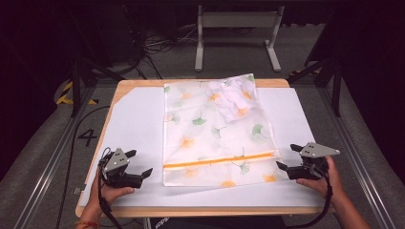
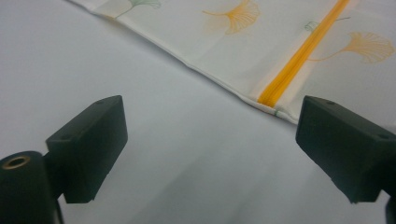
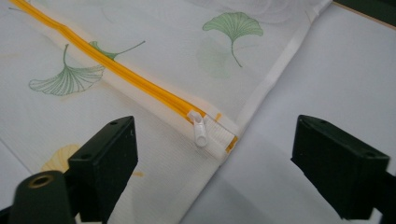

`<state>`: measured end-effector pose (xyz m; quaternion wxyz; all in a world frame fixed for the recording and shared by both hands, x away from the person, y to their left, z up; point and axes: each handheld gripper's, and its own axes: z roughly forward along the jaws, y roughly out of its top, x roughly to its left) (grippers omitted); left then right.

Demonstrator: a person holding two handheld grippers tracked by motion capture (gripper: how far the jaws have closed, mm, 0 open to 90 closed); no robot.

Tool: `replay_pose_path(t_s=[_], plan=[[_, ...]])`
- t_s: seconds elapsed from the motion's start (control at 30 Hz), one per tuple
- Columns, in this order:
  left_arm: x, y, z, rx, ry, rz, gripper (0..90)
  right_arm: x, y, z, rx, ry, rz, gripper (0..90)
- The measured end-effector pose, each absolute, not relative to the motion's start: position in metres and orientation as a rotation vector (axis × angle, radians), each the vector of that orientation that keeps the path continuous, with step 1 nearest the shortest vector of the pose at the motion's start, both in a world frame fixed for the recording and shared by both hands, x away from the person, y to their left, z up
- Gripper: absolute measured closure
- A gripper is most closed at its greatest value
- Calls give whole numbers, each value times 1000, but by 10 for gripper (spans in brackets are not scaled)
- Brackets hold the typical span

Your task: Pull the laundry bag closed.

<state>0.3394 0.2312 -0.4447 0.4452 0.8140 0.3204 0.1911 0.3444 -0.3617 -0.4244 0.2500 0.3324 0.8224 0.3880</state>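
Note:
A white mesh bag [image 1: 215,133] printed with green and orange ginkgo leaves lies flat on the white table mat [image 1: 136,124]. An orange zipper [image 1: 219,160] crosses it near the front end, and its white pull [image 3: 200,128] sits at the right end, at the bag's corner. Something white and crumpled [image 1: 234,98] shows through the bag's far end. My left gripper [image 1: 140,162] is open just left of the bag's front left corner, facing the zipper end [image 2: 273,93]. My right gripper [image 1: 287,156] is open at the right edge, the pull between its jaws but untouched.
The mat covers a wooden table whose edge [image 1: 200,211] runs along the front. Beyond the table stand a grey metal frame [image 1: 236,28] and floor cables [image 1: 160,45]. A "4" [image 1: 87,137] is marked on the floor at the left. Rails flank both sides.

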Motion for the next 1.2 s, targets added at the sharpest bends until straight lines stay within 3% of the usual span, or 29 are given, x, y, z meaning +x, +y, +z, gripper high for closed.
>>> replay_pose_path(t_s=[1.2], plan=[[346, 224, -451, 2055, 787, 456, 86, 333, -361, -435, 889, 2213, 970, 128]])
